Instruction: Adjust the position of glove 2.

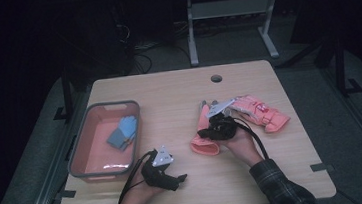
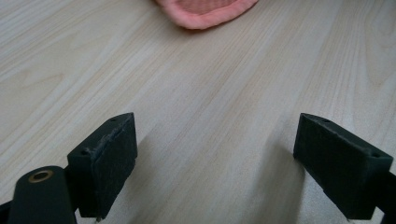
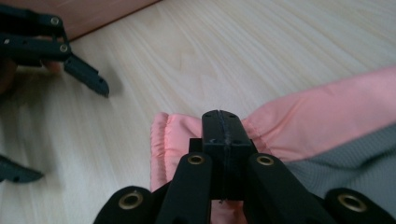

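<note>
You're working in a dim lab, sitting at a wooden table [image 1: 168,90], cables [image 1: 141,53] trailing over grey floor.

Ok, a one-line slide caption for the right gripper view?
Right gripper shut over the pink glove cuff on the wooden table.

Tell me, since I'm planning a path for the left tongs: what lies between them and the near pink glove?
Nothing: bare wooden table runs from the open left tongs to the pink glove, as the left gripper view shows.

Both hand-held grippers are black with brass rivets, grey triangular top plates and trailing black cables; sleeves [image 1: 282,187] are dark plaid.
</note>
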A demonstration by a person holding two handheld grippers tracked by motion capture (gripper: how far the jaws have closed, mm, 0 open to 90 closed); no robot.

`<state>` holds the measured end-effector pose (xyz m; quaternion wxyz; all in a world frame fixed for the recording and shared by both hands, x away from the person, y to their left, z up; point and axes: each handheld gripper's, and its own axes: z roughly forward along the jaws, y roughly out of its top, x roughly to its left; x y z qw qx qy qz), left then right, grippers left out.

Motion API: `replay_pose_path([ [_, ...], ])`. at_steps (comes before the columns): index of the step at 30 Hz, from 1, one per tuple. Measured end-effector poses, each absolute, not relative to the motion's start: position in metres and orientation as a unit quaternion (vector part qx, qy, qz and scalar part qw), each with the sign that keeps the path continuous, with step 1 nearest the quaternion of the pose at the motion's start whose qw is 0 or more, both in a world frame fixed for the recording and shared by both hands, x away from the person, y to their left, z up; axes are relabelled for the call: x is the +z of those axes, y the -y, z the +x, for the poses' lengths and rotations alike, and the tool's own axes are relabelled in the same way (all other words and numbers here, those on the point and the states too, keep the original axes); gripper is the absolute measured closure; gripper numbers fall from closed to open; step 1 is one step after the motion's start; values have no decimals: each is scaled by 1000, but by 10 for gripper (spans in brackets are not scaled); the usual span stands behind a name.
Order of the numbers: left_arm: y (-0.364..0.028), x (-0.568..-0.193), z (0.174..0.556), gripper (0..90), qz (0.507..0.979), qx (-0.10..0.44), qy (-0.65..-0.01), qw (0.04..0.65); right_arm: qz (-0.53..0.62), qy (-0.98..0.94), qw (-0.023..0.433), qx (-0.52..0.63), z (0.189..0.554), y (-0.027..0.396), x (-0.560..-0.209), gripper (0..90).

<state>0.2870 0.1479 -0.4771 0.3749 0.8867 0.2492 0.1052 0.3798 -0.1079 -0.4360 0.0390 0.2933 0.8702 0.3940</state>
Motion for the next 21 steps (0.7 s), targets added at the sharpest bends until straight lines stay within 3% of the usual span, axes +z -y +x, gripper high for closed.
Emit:
replay_pose_path([
  [21,-147,-477,287,127,885,106,-252,377,309,-872,42,379,349,161,-434,899],
])
